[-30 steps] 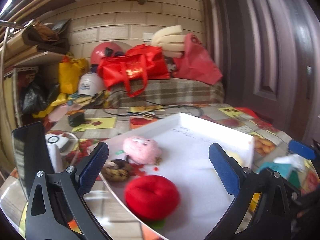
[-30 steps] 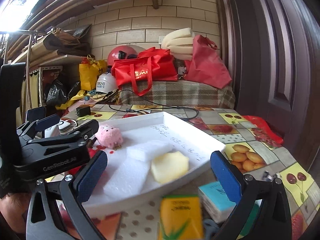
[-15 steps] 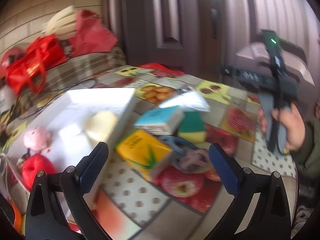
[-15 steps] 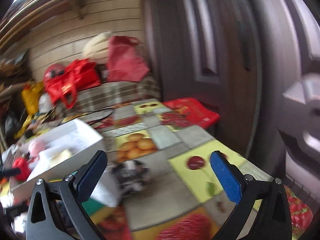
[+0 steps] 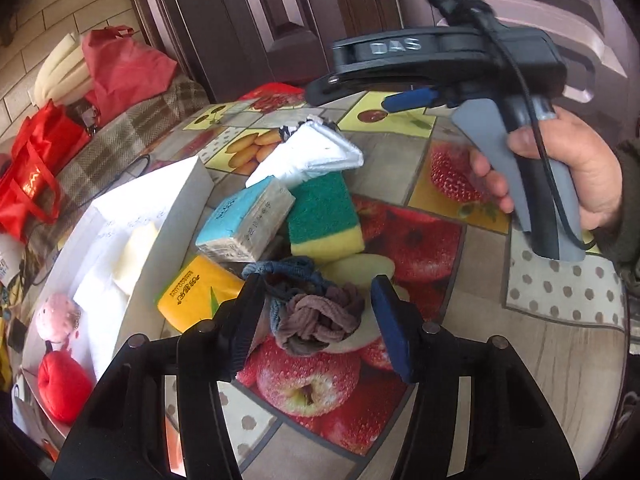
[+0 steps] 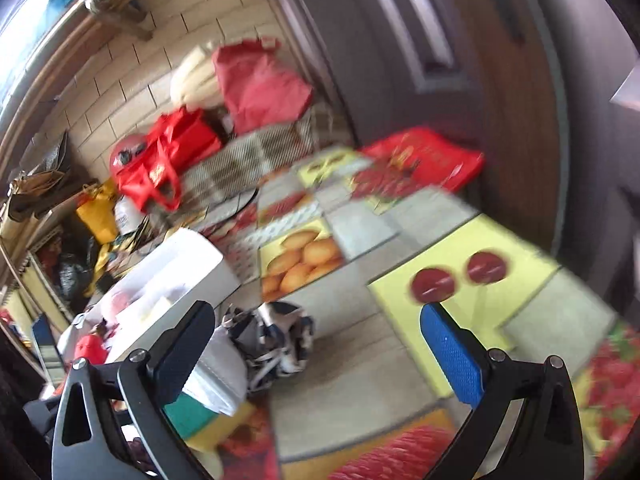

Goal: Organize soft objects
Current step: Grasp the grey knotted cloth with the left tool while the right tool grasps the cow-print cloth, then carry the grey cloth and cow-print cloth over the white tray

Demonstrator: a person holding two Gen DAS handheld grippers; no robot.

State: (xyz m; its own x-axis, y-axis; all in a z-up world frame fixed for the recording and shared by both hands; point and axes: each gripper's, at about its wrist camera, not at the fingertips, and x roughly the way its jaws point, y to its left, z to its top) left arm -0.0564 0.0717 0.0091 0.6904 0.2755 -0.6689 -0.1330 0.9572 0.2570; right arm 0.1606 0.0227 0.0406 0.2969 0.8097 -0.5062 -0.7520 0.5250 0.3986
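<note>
1. Left wrist view showed the left hand-held gripper (image 5: 318, 320) with its jaws narrowed around, but not yet pinching, a knotted brown sock bundle (image 5: 320, 320) at lower centre on the desk (image 5: 560, 340).
2. The bundle looked light, limp and squashy; a grip across its thick knotted middle seemed safest.
3. The white tray (image 5: 188, 184) lay at the left.
4. The right hand-held gripper (image 6: 316, 356) stood wide and empty.

My table's fruit-print cover (image 5: 448, 240) looks glossy, the knotted cloth bundle (image 5: 316, 316) ribbed, the sponge (image 5: 324, 216) top rough, perhaps scouring fibre
</note>
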